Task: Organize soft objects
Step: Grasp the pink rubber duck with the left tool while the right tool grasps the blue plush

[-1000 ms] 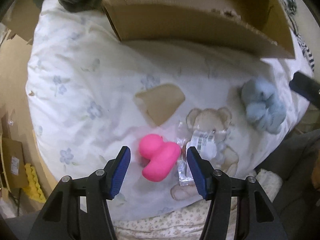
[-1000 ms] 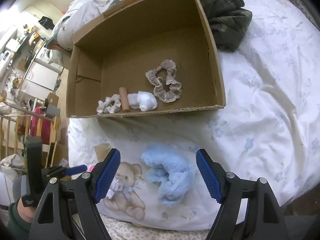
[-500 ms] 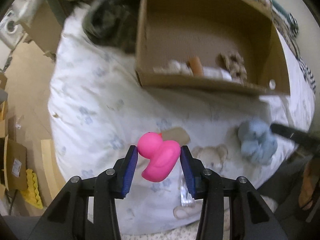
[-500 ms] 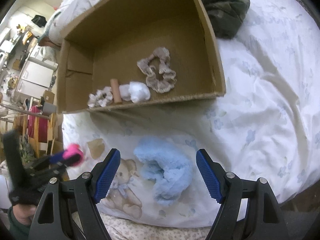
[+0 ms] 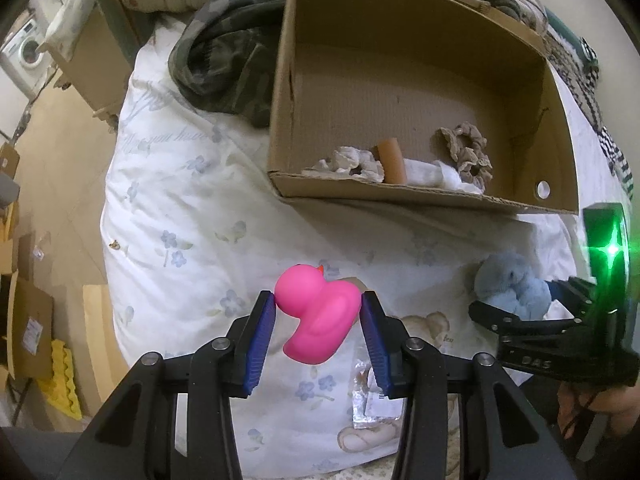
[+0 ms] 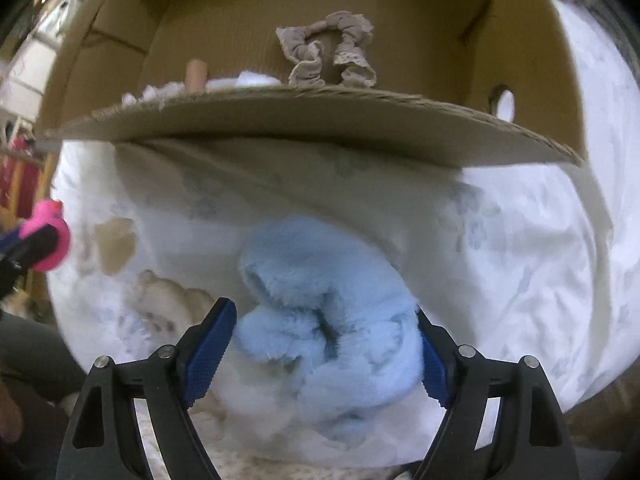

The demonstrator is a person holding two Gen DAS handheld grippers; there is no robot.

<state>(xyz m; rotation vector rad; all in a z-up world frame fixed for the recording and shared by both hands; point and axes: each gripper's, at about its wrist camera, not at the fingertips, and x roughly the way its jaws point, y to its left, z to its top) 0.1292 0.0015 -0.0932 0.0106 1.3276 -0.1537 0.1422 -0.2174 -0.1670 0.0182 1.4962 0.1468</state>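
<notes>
1. Left gripper [image 5: 319,328]: fingers clamp the pink duck [image 5: 318,318], lifted off the bedsheet [image 5: 168,208].
2. Right gripper [image 6: 326,354]: fingers straddle the blue plush [image 6: 332,320], touching both sides; firm grip unclear.
3. Cardboard box [image 5: 400,194] ahead of both fingertips.

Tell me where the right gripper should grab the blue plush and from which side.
Grip the blue plush across its bulky folded middle, coming from above and the near side, as the right gripper is now. Its pads already flank that thick part; the thinner curled end points toward the box.
</notes>
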